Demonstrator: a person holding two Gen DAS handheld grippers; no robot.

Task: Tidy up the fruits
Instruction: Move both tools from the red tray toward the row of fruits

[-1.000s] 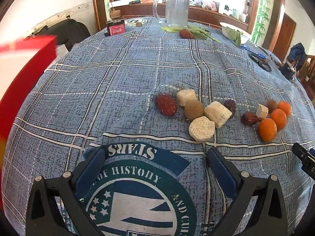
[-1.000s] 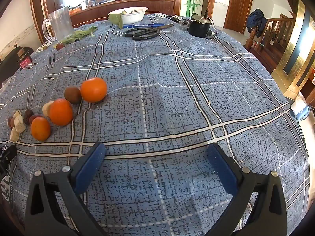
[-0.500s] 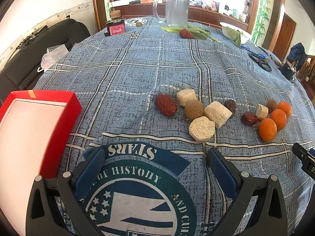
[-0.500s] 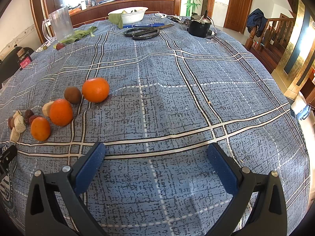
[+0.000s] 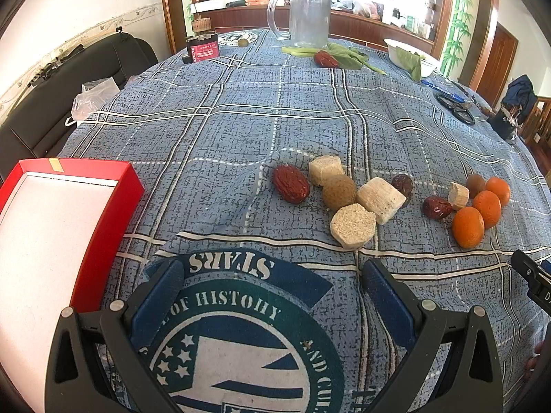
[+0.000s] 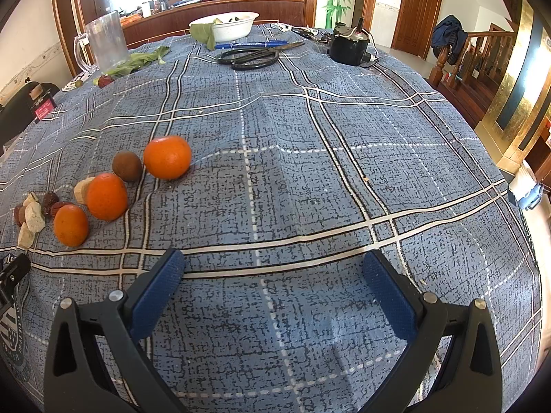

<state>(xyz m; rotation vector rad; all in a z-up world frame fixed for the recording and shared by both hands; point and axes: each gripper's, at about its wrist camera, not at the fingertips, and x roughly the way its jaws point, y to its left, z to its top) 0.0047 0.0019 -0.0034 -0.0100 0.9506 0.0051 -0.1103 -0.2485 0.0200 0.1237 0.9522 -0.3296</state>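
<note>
Fruits lie scattered on a blue plaid tablecloth [image 5: 220, 130]. A red date [image 5: 291, 184], a tan round fruit [image 5: 339, 192] and pale cut chunks [image 5: 353, 230] sit ahead of my left gripper [image 5: 272, 275], which is open and holds nothing. Three oranges [image 5: 468, 226] with a brown fruit [image 5: 476, 185] lie to the right. A red tray [image 5: 103, 206] with a white inside rests at the left. In the right wrist view the oranges [image 6: 167, 157] lie far left of my open, empty right gripper [image 6: 273, 268].
At the far edge stand a clear jug [image 5: 310, 17], green leaves with another date [image 5: 325, 59], a white bowl [image 6: 225, 25], scissors [image 6: 253, 58], a blue pen [image 6: 249, 45] and a black pot [image 6: 348, 46]. A black sofa [image 5: 69, 79] lies beyond the table's left edge.
The red tray came down from the air at the left and now lies flat on the cloth. Both grippers and the fruits have stayed put.
</note>
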